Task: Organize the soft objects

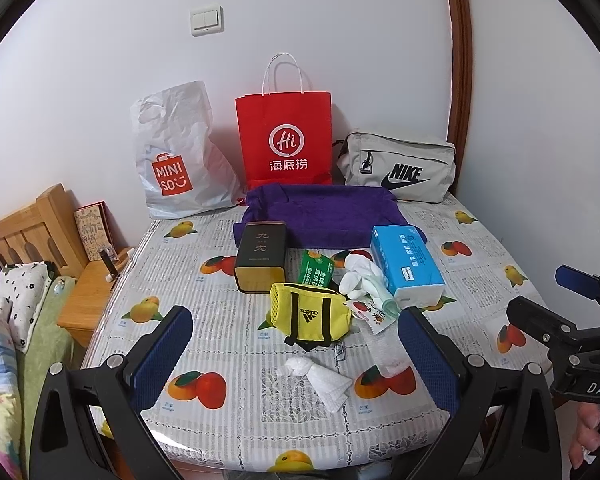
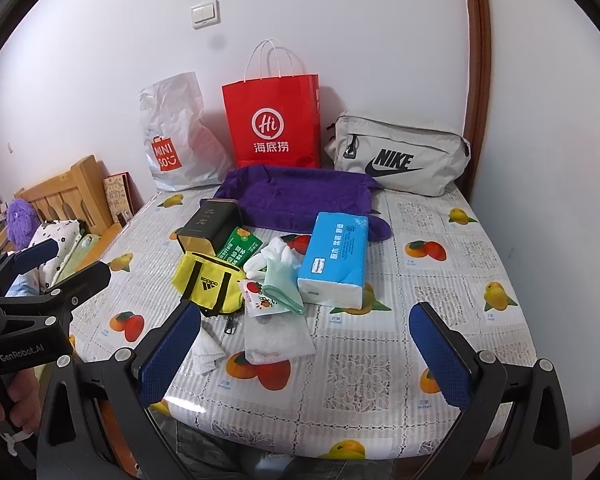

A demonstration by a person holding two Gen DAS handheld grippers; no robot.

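Soft items lie mid-table: a yellow Adidas pouch (image 1: 310,315) (image 2: 210,282), a blue tissue pack (image 1: 406,262) (image 2: 336,258), white gloves (image 1: 358,274) (image 2: 274,256), a green sock (image 2: 284,284), a white cloth (image 1: 320,380) (image 2: 206,350), a clear bubble pouch (image 2: 278,340) and a purple towel (image 1: 324,214) (image 2: 300,196). My left gripper (image 1: 296,356) is open and empty above the near edge, around the white cloth. My right gripper (image 2: 306,350) is open and empty, near the bubble pouch.
A Miniso bag (image 1: 178,156), a red paper bag (image 1: 286,140) and a grey Nike bag (image 1: 398,166) stand against the back wall. A black tin (image 1: 262,254) and a green packet (image 1: 316,268) lie by the pouch. A bed and nightstand (image 1: 84,292) are at left.
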